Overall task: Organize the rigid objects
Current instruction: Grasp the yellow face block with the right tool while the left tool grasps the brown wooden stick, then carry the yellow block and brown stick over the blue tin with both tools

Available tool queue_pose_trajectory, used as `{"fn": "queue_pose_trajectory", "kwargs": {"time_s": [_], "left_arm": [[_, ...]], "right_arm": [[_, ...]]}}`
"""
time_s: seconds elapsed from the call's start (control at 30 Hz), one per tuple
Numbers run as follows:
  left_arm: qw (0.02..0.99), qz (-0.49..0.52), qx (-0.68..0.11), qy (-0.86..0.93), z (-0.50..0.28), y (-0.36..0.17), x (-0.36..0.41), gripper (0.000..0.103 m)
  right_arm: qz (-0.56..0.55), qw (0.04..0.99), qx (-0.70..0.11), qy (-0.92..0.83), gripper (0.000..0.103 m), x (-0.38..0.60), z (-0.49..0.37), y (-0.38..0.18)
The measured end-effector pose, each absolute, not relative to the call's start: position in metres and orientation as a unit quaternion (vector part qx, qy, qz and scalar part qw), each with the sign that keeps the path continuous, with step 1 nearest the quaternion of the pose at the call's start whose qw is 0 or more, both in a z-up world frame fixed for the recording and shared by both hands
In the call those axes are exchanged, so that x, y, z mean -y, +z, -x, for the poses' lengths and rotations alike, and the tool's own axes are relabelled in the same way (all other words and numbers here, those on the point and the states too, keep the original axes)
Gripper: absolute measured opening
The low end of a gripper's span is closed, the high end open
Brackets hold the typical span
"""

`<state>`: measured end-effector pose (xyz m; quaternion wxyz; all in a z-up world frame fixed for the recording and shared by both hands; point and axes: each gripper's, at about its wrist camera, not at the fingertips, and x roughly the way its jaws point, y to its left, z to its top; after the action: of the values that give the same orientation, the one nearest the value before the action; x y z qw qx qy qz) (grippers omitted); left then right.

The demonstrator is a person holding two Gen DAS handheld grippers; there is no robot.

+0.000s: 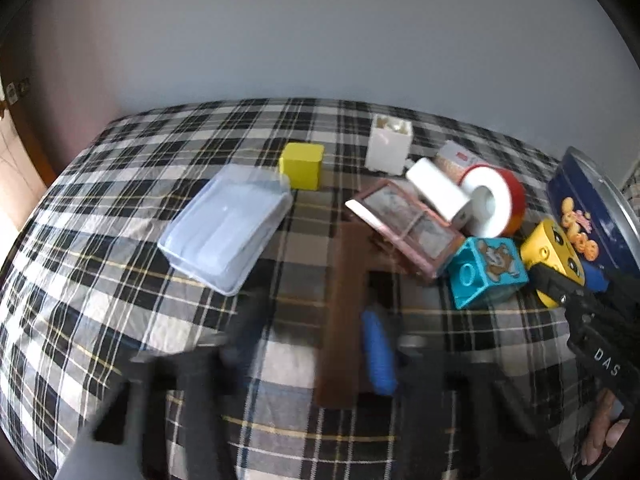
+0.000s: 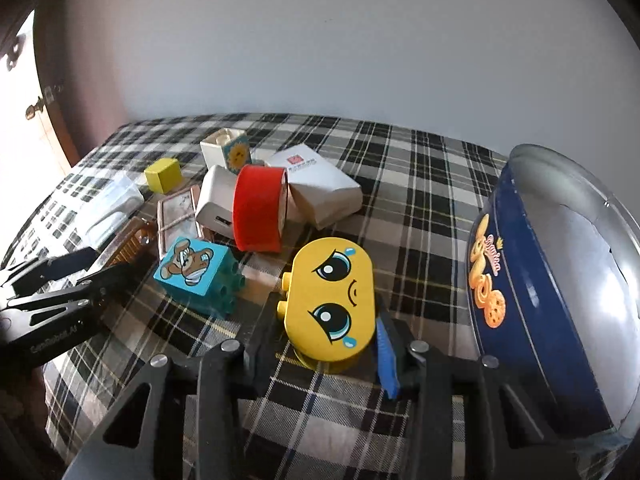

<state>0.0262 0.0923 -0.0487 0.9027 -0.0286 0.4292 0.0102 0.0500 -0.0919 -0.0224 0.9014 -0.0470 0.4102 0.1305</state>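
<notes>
My right gripper is shut on a yellow face block with a crying cartoon face, held just above the plaid table; it also shows in the left wrist view. My left gripper is blurred; its fingers stand apart around a brown wooden comb, and I cannot tell if they grip it. A teal bear block lies between the two grippers. A blue cookie tin stands open at the right.
A pile sits mid-table: red tape roll, white charger, pink framed case, white boxes. A yellow cube, a white holder and a clear plastic lid lie to the left.
</notes>
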Motion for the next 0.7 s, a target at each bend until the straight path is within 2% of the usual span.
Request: {"fn": "queue_pose_trajectory", "kwargs": {"time_s": [0.03, 0.27, 0.57, 0.7], "left_arm": [[0.903, 0.031, -0.429, 0.008, -0.027, -0.049, -0.093, 0.016], [0.905, 0.060, -0.421, -0.018, -0.026, -0.047, -0.094, 0.013], [0.928, 0.075, -0.362, -0.041, -0.013, -0.031, -0.088, 0.013], [0.927, 0.083, -0.365, -0.037, -0.015, -0.032, -0.090, 0.013]], "right_arm": [[0.044, 0.905, -0.402, 0.131, 0.044, 0.094, -0.047, -0.021], [0.016, 0.936, -0.328, 0.125, 0.044, 0.109, -0.023, 0.003], [0.000, 0.966, -0.231, 0.116, 0.044, 0.125, 0.000, 0.038], [0.002, 0.968, -0.226, 0.108, 0.044, 0.125, 0.000, 0.041]]}}
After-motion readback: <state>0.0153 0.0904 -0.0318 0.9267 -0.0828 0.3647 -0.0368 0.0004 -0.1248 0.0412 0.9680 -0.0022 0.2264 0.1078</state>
